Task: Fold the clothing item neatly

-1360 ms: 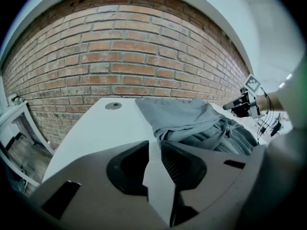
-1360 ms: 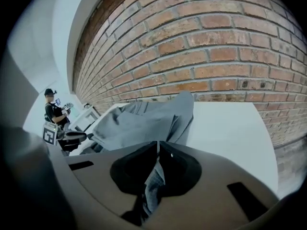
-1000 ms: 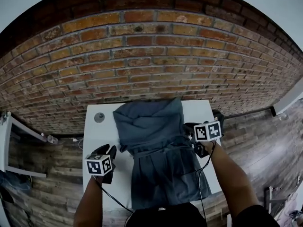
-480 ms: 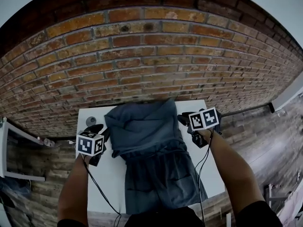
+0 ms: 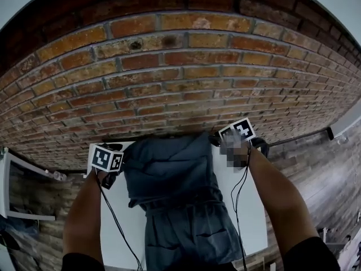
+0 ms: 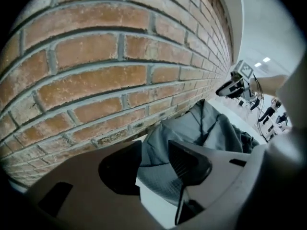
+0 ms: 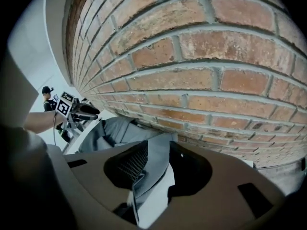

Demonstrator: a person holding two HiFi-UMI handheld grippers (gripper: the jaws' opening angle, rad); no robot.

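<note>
Jaws of the left gripper (image 6: 154,147) and right gripper (image 7: 158,147), having just been opening, are standing half apart and unclamped around the far corners of the slate-blue cloth garment (image 5: 175,191) lying lengthwise from the white desk's (image 5: 128,208) far edge toward its near edge.

Head view: garment (image 5: 180,208) is cut off at 6 o'clock by the pic's edge, so its lower end isn't seen. The table (image 5: 251,208) has its near edge cut off there too, and its far edge is hidden behind the cloth at 12 o'clock. L gripper (image 6: 154,158) & R gripper (image 7: 158,159): jaws have just been opening w/ cloth between them, but can't be made out in this view. White frame (image 5: 3,179) runs out of pic at 9 o'clock.

L gripper view: gear (image 6: 268,114) at 3 o'clock is too small to tell.

R gripper view: far person (image 7: 47,98) at 9 o'clock is tiny, no detail.
</note>
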